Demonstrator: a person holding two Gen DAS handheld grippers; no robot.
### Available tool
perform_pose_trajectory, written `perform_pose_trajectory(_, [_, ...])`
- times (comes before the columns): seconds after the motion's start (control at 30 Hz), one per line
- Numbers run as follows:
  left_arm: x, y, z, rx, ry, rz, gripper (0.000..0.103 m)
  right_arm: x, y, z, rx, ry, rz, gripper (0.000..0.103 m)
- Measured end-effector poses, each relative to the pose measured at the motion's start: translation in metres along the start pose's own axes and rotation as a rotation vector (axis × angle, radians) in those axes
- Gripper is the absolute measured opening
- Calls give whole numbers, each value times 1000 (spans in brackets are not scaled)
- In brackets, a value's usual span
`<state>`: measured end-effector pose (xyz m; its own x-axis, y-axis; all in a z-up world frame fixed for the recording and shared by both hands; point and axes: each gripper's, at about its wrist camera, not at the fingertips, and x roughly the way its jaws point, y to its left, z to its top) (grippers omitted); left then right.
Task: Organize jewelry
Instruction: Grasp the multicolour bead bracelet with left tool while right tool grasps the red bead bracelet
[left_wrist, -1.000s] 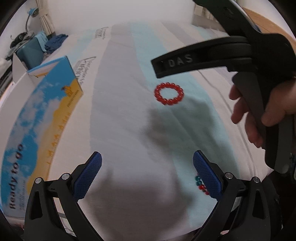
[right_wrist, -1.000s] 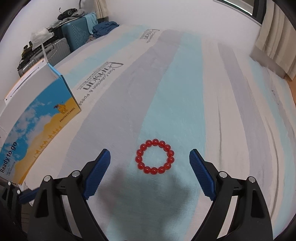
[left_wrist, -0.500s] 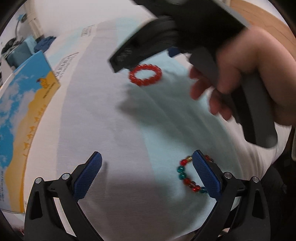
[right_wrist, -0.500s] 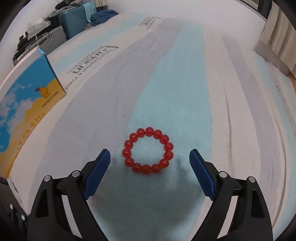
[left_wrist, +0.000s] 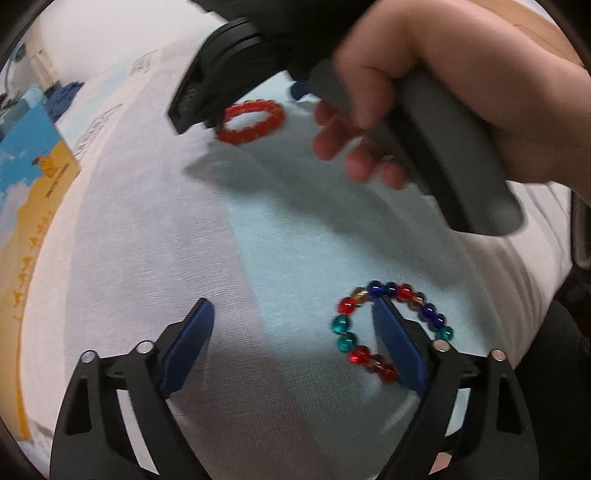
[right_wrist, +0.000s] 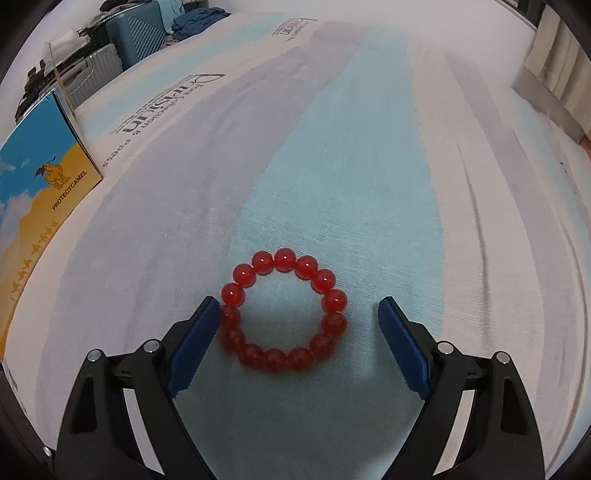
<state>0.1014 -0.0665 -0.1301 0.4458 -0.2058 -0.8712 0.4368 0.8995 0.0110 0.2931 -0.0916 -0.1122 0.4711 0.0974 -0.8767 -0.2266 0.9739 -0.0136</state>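
Observation:
A red bead bracelet (right_wrist: 283, 310) lies flat on the striped bed sheet (right_wrist: 369, 155). My right gripper (right_wrist: 299, 343) is open, low over the sheet, with the bracelet between its blue pads and the left pad (right_wrist: 192, 347) close to the beads. The red bracelet also shows in the left wrist view (left_wrist: 252, 121), under the right gripper's body. A multicoloured bead bracelet (left_wrist: 388, 328) lies near my open left gripper (left_wrist: 293, 343); the right pad (left_wrist: 399, 347) stands over its ring, hiding part of it.
A blue and yellow cardboard box (right_wrist: 40, 184) stands on the bed's left side. Suitcases and clothes (right_wrist: 122, 33) sit beyond the far left corner. The hand holding the right gripper (left_wrist: 424, 92) fills the upper right of the left wrist view.
The right gripper has moved forward and down until the red bracelet sits between its pads. The left gripper has shifted right and down, so the multicoloured bracelet came up under its right pad.

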Motion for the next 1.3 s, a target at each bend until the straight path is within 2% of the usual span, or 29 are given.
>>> perform_pose_trajectory(0.03, [-1,-2,-2,15,-2,5,80,2,1,0,4,5,3,83])
perform_pose_trajectory(0.17, [-3,-3,-4,30,-4,-31,61,10,6,-1,-12,9,-13,82])
perform_pose_trajectory(0.27, [-5,-1,-5,22,-2,-43,50,8,11,-2,-27,7,-2,66])
perform_pose_trajectory(0.3, [-5,0,-6,22,-2,-43,44,7,13,-3,-38,7,-5,62])
perform_pose_trajectory(0.5, [-9,4,-6,30,13,-72,13,1,21,-3,-85,17,-37,26])
perform_pose_trajectory(0.53, [-11,5,-6,24,14,-81,12,-1,20,-3,-86,16,-39,25])
perform_pose_trajectory(0.57, [-12,6,-6,16,16,-91,9,-3,19,-4,-82,14,-38,21])
perform_pose_trajectory(0.6, [-12,9,-5,9,17,-97,9,-6,17,-4,-78,7,-35,13])
perform_pose_trajectory(0.87, [-21,15,-6,4,6,-94,9,-24,9,-8,-55,-5,-23,13])
perform_pose_trajectory(1.3, [-43,27,14,-13,-37,-68,9,-65,4,-4,-36,-60,-7,13])
